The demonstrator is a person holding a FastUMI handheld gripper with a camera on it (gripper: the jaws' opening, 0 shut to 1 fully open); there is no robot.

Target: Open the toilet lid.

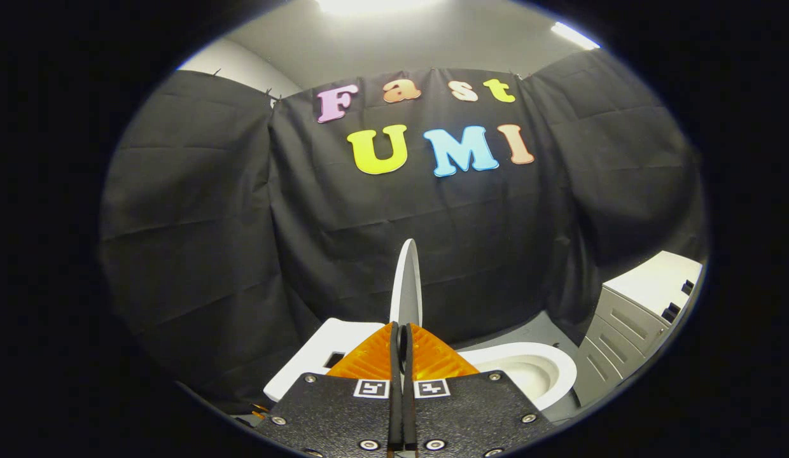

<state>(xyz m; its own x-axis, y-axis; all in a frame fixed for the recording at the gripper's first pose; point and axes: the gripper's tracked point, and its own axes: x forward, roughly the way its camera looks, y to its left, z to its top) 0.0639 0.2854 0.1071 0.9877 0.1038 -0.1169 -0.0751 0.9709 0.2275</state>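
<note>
Between fingers of hand-held gripper (pixel 402 337): thin glossy toilet lid (pixel 407 283), upright, clamped edge-on; oval bowl (pixel 528 372) beside.

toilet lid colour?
White. The toilet lid stands upright, edge-on, in the gripper view; the gripper is shut on its lower edge.

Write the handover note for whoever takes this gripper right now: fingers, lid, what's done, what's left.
Gripper: fingers closed together on the edge of the toilet lid, which rises edge-on from between them.
Lid: raised, standing about upright, apart from the bowl.
Toilet bowl: open, lying right of the fingers; tank to their left; a cabinet farther right.
Done: lid lifted off the seat.
Left: probably settle the lid back toward the tank, then release and withdraw.
</note>
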